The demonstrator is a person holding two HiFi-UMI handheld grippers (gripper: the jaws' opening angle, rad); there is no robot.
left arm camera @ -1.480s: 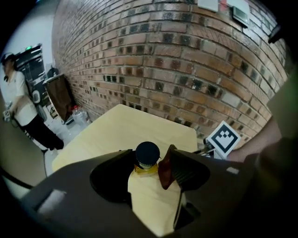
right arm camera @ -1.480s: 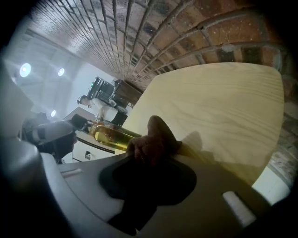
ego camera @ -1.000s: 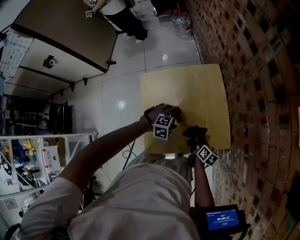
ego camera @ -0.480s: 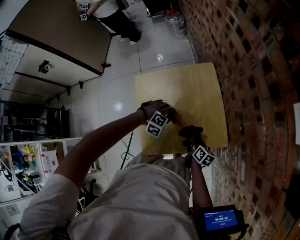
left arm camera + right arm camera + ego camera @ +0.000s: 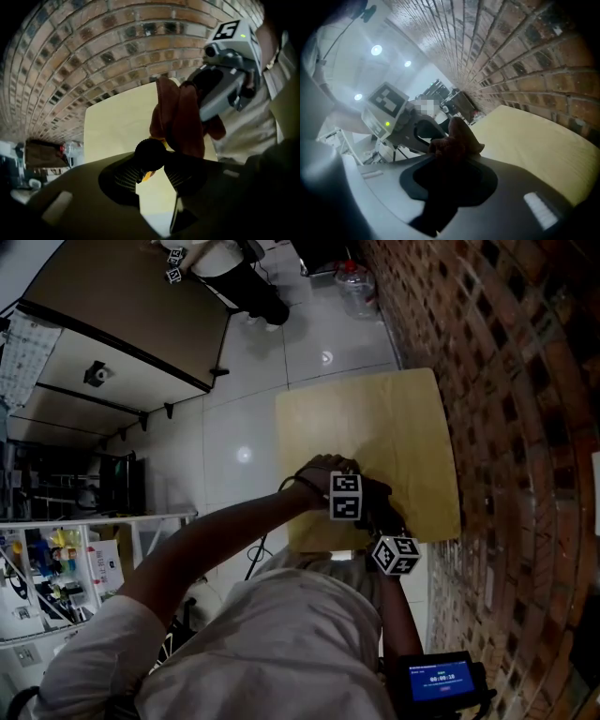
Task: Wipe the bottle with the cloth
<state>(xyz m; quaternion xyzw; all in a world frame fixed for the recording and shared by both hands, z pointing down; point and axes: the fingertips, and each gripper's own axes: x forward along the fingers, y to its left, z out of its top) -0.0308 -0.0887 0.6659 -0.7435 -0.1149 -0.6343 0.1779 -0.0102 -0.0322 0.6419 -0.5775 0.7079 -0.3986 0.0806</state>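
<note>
Most of the bottle (image 5: 150, 153) out of sight.

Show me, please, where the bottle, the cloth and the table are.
bottle (image 5: 150, 153): left gripper view, on its black cap.
cloth (image 5: 178, 122): left gripper view, on its hanging fold.
table (image 5: 394, 418): head view, on its bare top.

Right gripper (image 5: 454, 161) clamps the brown cloth (image 5: 457, 138) (tan table (image 5: 543, 140) beyond).

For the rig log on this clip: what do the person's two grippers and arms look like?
The left gripper and right gripper have dark grey moulded bodies. The left one's pads are black and ribbed. Each carries a white cube with black square markers and a small green light. The person wears a white short-sleeved shirt and a dark band on the left wrist.
</note>
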